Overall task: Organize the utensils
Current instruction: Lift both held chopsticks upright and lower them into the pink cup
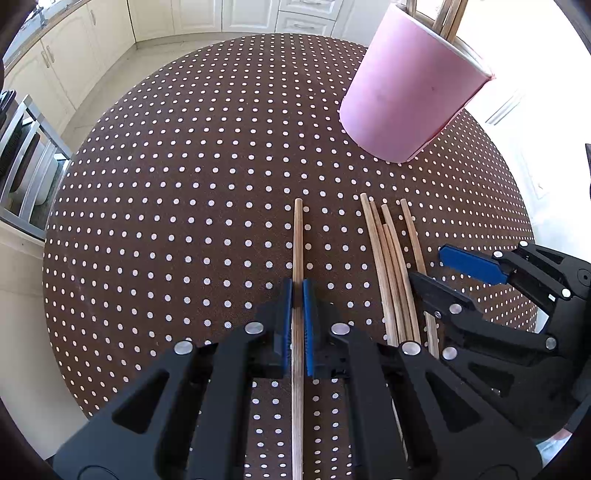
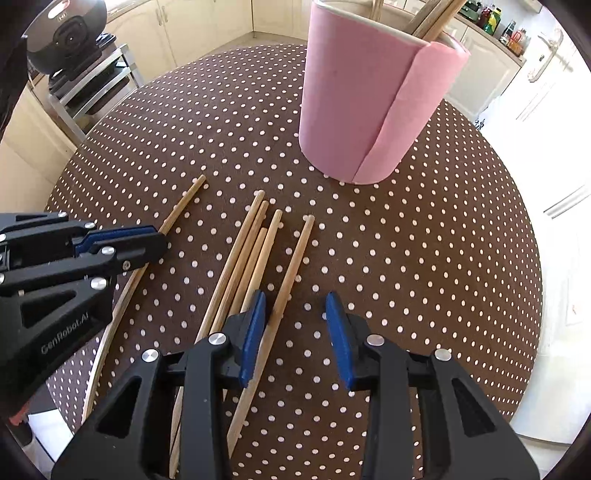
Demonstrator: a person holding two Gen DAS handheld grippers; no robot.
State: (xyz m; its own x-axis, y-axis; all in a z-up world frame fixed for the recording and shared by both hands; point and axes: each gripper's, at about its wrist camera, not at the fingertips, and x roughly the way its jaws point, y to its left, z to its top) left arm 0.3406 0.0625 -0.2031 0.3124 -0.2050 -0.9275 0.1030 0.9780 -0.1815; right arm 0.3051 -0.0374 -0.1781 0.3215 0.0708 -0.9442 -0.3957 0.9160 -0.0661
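Observation:
My left gripper [image 1: 297, 291] is shut on a single wooden chopstick [image 1: 297, 240] that lies lengthwise on the dotted brown tablecloth [image 1: 184, 206]. Several more chopsticks [image 1: 391, 266] lie in a loose bundle to its right. A pink holder [image 1: 410, 88] with a few chopsticks in it stands at the far right. My right gripper [image 2: 295, 306] is open, just above the table, with the rightmost chopstick [image 2: 291, 269] between its jaws close to the left finger. The bundle [image 2: 240, 258], the held chopstick [image 2: 181, 206], the left gripper [image 2: 147, 243] and the holder [image 2: 365, 92] show there too.
The round table's edge [image 1: 66, 332] curves close on the left. A metal rack [image 1: 26, 158] stands beyond it. Kitchen cabinets [image 1: 207, 14] line the back. A round black appliance [image 2: 66, 33] sits on a stand at the far left.

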